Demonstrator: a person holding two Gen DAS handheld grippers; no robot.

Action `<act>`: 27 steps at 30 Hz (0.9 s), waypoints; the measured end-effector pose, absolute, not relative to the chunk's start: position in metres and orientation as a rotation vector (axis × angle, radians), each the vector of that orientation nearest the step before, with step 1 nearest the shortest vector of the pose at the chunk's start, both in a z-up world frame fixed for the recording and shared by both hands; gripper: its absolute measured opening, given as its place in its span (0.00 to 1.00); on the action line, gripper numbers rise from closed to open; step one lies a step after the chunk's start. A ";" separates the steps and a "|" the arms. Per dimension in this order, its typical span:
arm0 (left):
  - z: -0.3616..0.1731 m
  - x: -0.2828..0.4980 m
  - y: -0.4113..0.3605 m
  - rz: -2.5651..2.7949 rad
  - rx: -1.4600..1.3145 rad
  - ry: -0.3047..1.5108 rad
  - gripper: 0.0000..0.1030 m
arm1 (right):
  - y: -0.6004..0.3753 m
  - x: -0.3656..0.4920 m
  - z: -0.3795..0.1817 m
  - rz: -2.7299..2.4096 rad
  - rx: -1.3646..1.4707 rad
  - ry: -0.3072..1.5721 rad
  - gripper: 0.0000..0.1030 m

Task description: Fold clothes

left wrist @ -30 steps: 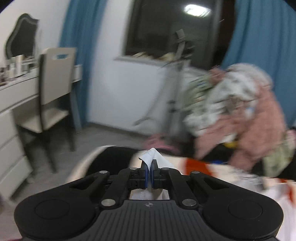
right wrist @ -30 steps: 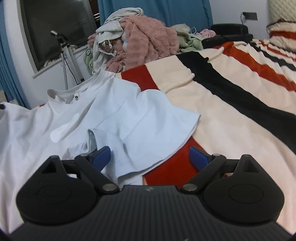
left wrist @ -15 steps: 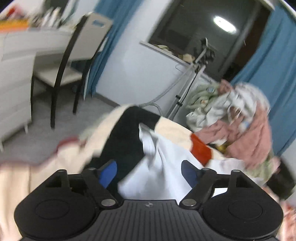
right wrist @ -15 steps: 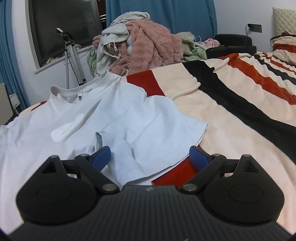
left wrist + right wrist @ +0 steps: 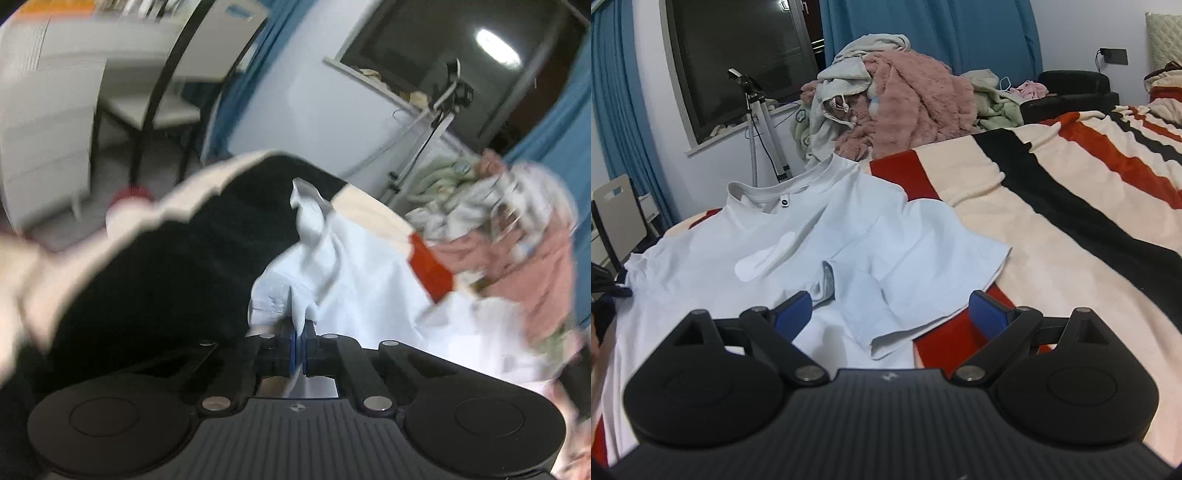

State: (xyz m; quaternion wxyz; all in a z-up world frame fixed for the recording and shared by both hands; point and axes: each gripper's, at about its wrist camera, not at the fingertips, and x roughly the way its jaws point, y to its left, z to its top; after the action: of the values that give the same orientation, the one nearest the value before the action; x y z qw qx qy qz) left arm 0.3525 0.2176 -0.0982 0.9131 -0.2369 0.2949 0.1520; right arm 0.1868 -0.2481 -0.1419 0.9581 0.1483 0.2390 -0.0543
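A white short-sleeved shirt lies spread on the striped blanket of a bed, collar towards the far end. One sleeve lies folded in over the body. In the left wrist view my left gripper is shut on a bunched edge of the shirt, with fabric pinched between the blue pads. My right gripper hovers open just above the folded-in sleeve and its hem, with nothing between its fingers.
A heap of pink, grey and green clothes sits at the bed's far end. A tripod stands beside it under a dark window. A chair and white drawers stand on the floor left of the bed.
My left gripper let go of the fabric, opened, dropped to the shirt's edge over the black stripe and shut on it. My right gripper stayed open and hardly moved.
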 end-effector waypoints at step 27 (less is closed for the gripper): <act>-0.061 0.106 0.118 0.135 -0.287 0.880 0.72 | -0.236 0.120 -0.103 -0.036 0.172 0.450 0.90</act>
State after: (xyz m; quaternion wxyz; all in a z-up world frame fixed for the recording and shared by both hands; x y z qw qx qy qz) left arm 0.1064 0.1180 -0.0610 0.8926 -0.1382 0.4243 0.0652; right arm 0.1198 -0.2358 -0.1025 0.9709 0.0853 0.2230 -0.0178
